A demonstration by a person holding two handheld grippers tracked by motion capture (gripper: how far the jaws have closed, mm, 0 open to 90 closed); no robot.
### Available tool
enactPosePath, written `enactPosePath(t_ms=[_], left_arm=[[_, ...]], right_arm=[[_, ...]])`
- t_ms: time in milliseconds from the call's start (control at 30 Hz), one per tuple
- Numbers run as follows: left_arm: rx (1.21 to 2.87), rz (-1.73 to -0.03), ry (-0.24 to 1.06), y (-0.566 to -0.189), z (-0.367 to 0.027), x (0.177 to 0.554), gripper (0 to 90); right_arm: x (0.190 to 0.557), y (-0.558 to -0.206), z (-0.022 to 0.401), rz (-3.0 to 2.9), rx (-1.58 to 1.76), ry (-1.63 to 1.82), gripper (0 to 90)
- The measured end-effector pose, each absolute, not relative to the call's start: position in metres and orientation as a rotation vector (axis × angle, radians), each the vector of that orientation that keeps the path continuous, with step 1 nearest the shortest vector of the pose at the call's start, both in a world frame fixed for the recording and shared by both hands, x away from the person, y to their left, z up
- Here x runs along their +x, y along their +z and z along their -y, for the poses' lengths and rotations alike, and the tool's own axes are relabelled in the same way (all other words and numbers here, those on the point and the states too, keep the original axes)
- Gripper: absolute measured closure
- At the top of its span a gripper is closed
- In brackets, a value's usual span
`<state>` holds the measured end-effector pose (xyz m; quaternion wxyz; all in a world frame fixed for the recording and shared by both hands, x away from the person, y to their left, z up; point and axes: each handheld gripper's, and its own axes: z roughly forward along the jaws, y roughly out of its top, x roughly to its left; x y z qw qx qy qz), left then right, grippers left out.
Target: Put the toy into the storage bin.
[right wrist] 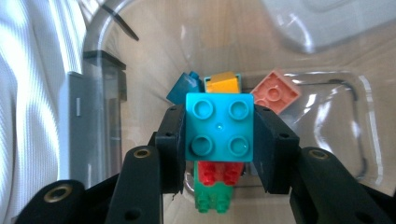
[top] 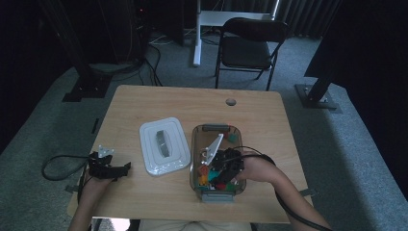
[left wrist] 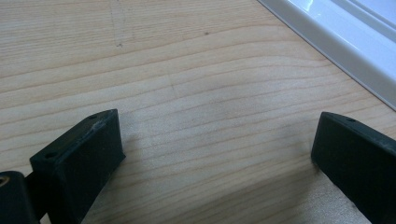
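A pale wooden worktop (top: 144, 101) carries a white lid (top: 151, 137) with rounded corners. It lies flat, left of the middle and nearer the front edge than the back. A grey handle (top: 162, 143) runs along its centre. In the left gripper view the lid's raised white rim (left wrist: 336, 42) crosses the upper right corner over the wood grain. A small round hole (top: 231, 102) sits near the worktop's back edge, right of centre. Beyond that edge a black folding chair (top: 248, 48) stands on grey carpet (top: 337, 139). A white desk leg (top: 197, 38) is beside it, and dark cables (top: 151, 62) trail to the left.
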<state>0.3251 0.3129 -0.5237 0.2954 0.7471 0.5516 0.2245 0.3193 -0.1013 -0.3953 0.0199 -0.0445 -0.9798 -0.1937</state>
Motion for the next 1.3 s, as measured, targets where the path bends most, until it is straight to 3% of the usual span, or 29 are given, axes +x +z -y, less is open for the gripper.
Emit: enactPosePath(t_ms=[533,733,1300], left_arm=[[1.988,-1.467,0.597,-0.524,-0.313,0.325,2.6],[1.987,-1.467,0.597,-0.524,-0.313,0.325,2.7],[1.988,-1.467,0.597,-0.524,-0.313,0.325,2.7]], right_arm=[[0.318,-0.416,0.077,3.064,-0.089,-0.414,58.7],[0.320,-0.415,0.079,3.054,-0.146,-0.412,53.6],[0.327,-0.372,0.137,3.097,-0.398,-0.623,50.9]])
